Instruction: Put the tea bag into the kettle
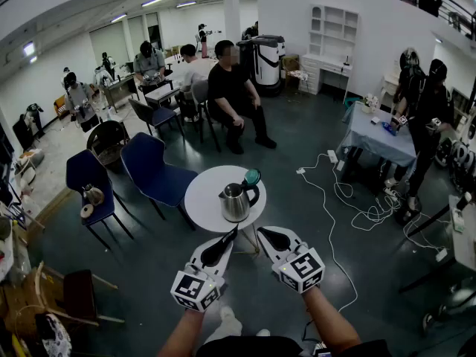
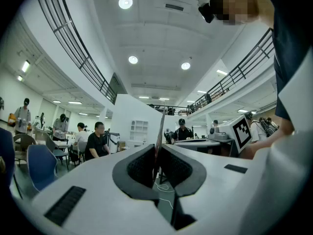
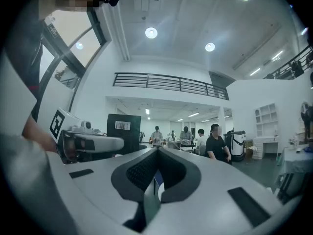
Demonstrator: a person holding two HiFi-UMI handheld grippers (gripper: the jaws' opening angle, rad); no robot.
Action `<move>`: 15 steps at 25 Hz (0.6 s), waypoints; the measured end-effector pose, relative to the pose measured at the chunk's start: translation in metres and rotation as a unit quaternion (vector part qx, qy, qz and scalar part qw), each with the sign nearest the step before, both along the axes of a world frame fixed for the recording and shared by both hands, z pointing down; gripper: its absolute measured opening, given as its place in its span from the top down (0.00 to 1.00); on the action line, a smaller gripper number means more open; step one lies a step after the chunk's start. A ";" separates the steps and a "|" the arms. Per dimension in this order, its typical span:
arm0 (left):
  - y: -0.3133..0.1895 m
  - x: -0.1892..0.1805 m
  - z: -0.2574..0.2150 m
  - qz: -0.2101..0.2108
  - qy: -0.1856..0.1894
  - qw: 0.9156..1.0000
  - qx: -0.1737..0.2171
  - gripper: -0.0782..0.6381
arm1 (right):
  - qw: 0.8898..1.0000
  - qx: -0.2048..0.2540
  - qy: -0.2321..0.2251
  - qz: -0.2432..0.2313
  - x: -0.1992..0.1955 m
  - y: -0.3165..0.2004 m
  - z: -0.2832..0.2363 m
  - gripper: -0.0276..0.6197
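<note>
Near round white desk bearing steel black-handled kettle: left tool clamped on thin flat tea bag; right tool closed, empty. White barcode label illegible.

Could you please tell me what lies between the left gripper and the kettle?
In the head view, only a narrow bare strip of the round white table lies between the left gripper and the kettle; nothing else stands there.
</note>
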State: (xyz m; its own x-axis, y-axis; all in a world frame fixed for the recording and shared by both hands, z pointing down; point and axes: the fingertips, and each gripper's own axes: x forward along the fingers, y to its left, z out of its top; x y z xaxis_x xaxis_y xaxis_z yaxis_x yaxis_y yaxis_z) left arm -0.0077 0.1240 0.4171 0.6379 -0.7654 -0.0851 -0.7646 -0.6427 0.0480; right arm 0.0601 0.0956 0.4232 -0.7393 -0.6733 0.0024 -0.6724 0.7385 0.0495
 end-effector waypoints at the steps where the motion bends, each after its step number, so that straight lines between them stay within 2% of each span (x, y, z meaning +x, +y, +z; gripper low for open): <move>1: -0.002 -0.001 0.000 -0.001 0.002 1.000 -0.001 0.84 | 1.000 0.001 0.002 0.001 -0.001 -0.002 0.000 0.93; 15: -0.026 -0.018 0.000 -0.007 0.015 1.000 -0.007 0.84 | 1.000 0.008 0.001 0.003 -0.015 -0.024 0.000 0.93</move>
State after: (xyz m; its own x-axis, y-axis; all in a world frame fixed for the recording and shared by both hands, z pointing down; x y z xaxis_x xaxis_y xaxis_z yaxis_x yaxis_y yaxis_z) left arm -0.0258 0.0976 0.4174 0.6251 -0.7749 -0.0935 -0.7712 -0.6316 0.0790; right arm 0.0446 0.0717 0.4231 -0.7354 -0.6776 -0.0067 -0.6765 0.7337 0.0627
